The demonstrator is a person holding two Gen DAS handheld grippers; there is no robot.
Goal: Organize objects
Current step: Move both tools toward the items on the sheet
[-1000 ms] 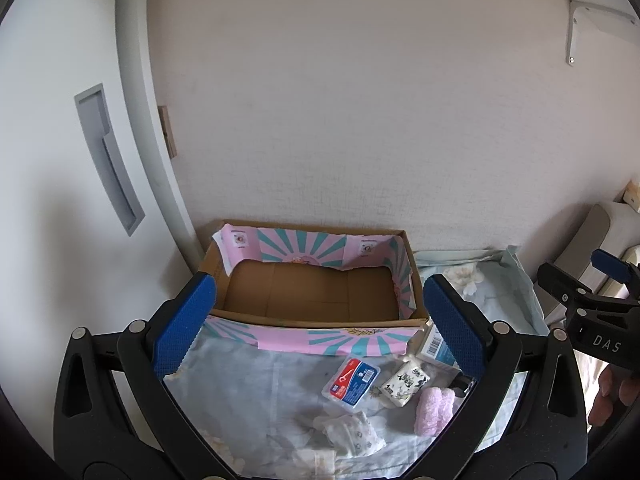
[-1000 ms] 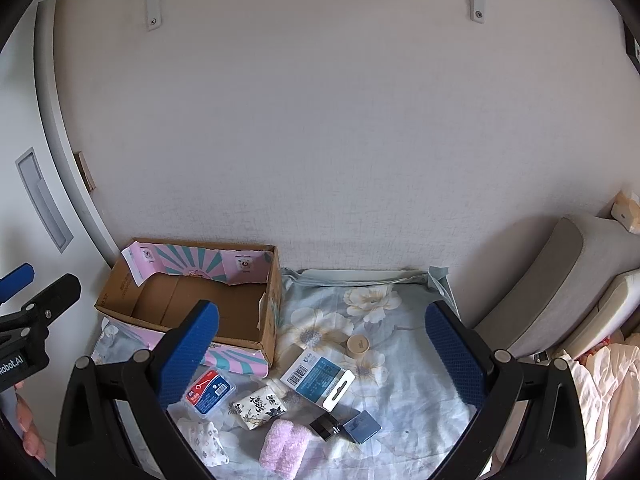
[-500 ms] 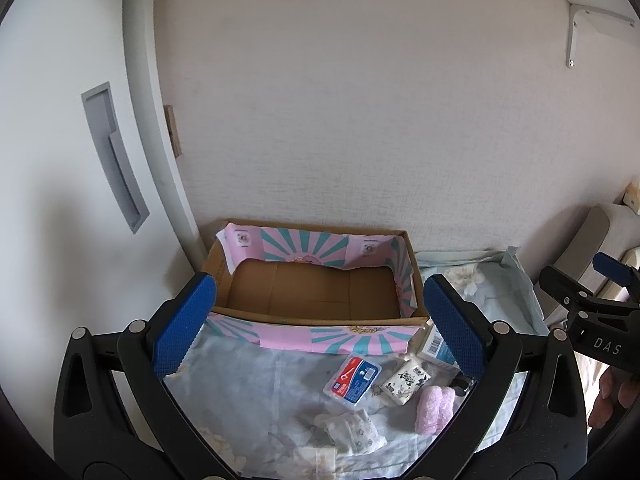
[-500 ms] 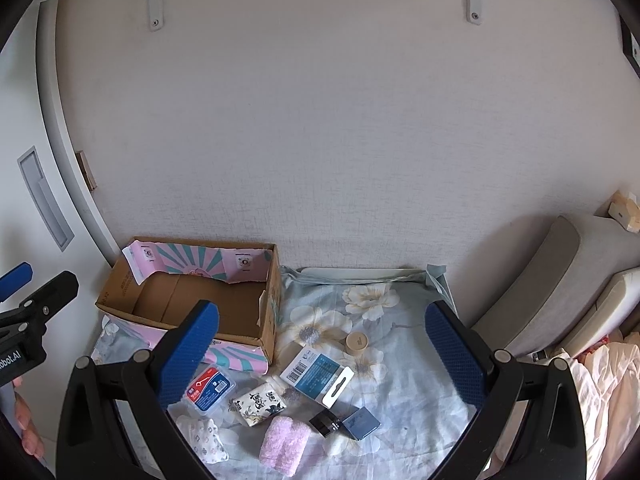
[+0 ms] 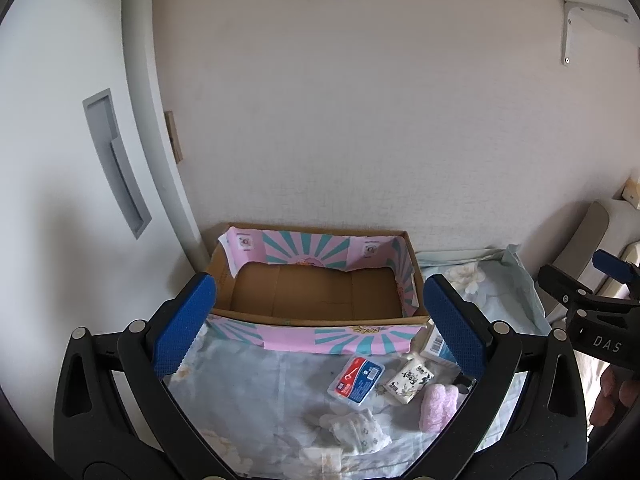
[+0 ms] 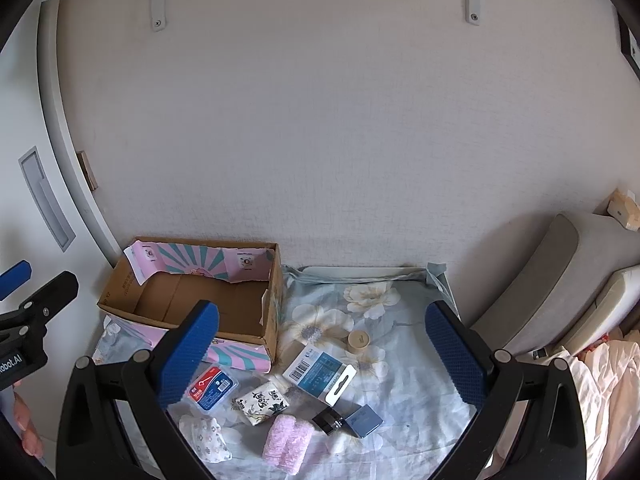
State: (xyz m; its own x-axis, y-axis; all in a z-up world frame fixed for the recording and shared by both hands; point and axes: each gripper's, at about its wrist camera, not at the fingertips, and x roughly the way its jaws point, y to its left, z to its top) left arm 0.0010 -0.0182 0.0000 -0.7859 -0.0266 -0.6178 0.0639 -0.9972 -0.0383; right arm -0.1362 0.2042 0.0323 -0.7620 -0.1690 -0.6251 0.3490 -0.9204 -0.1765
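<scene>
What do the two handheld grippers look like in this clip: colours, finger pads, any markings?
Both are alike: the left gripper and the right gripper have black frames with silver pivot bolts and triangular cut-outs, and blue ribbed pads on the fingers. White lettering marks their sides. No sleeves visible.

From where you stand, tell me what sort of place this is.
Probably a bedroom: a floral bedsheet spread against the wall, rumpled pink bedding beside it, and a grey cushion leaning nearby.

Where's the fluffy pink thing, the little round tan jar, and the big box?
Fluffy pink rolled cloth (image 6: 287,443), right wrist view, middle.
Small round tan jar (image 6: 358,339), right wrist view, lid.
Open cardboard box (image 5: 320,294), left wrist view, bare floor.
</scene>
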